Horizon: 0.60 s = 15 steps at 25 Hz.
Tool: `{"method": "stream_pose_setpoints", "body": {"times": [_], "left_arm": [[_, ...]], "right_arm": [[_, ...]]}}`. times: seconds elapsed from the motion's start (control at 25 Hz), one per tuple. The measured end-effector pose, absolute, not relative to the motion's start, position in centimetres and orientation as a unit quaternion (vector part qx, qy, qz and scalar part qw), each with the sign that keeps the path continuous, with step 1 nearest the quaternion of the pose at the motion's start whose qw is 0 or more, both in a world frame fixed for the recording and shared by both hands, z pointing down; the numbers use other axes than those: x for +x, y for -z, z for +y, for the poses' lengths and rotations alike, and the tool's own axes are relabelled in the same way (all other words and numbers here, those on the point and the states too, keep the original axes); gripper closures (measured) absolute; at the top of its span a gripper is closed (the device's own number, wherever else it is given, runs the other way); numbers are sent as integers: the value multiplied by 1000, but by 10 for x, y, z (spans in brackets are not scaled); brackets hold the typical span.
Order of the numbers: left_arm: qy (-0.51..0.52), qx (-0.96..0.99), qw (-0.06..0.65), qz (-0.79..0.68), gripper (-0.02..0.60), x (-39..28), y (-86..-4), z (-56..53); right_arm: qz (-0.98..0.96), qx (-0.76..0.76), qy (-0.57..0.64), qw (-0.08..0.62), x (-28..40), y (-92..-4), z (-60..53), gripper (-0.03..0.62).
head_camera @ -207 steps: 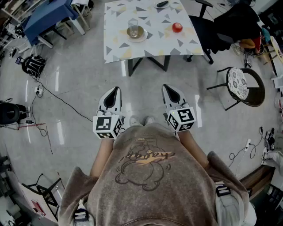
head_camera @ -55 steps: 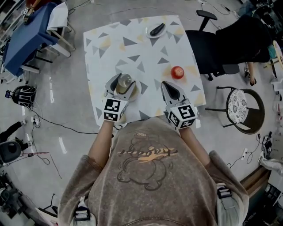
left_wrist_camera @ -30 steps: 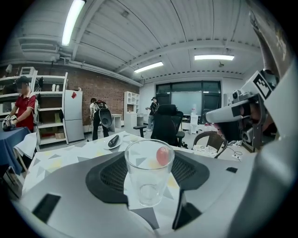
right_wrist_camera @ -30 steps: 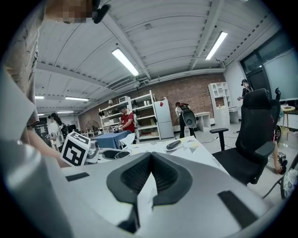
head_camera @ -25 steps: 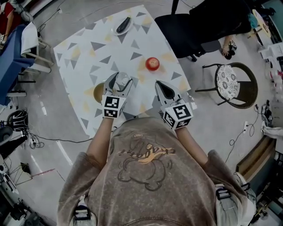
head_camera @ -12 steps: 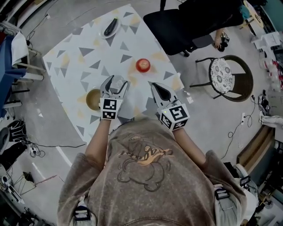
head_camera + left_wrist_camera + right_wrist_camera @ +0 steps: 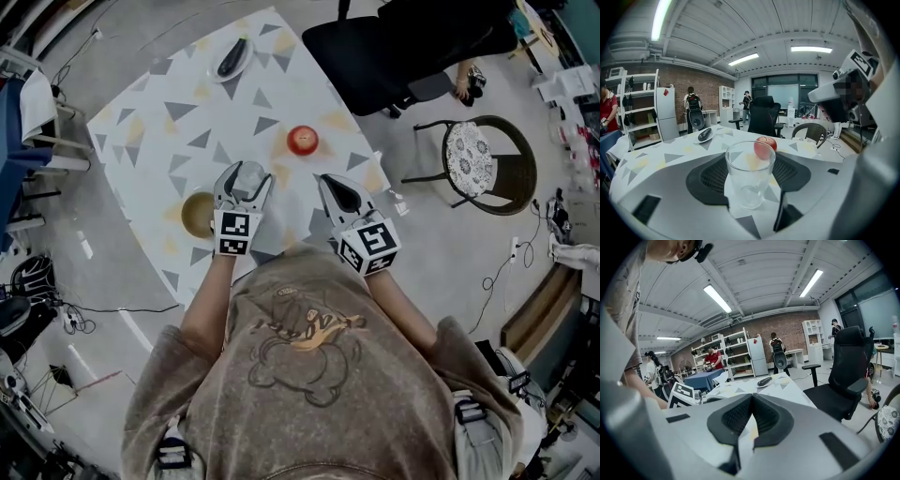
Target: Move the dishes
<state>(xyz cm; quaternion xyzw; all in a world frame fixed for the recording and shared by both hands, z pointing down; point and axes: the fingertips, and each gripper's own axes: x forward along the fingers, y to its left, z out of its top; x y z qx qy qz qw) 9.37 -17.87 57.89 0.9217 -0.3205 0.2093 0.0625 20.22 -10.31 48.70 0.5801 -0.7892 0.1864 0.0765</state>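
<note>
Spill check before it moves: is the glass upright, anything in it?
Upright and empty: the glass stands rim-up between the pads of the left gripper, with no liquid line, and the apple shows through it.

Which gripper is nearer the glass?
Left. The left gripper has the glass clamped between its jaws; the right gripper hangs off to the glass's right, jaws together, holding nothing.

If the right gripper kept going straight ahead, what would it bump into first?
Probably the apple on the table. The right gripper points roughly at it, though its height above the table is unclear.
</note>
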Motion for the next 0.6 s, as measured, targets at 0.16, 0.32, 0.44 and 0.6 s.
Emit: {"method": "stream_pose_setpoints", "body": {"times": [0.16,0.32,0.44,0.6], "left_arm": [[-207,922,63,-321,291,93,-578,-178],[-200,925,61,-319,291,95,-572,-178],[-194,927,58,-315,291,95,-566,-176],[-182,928,53,-320,291,91,-554,-173]], "right_arm": [[-791,577,-187,78,200,-489,-106,591],[-793,575,-187,78,199,-488,-111,591],[-795,573,-186,77,197,-489,-114,592],[-799,567,-187,77,193,-491,-117,591]]}}
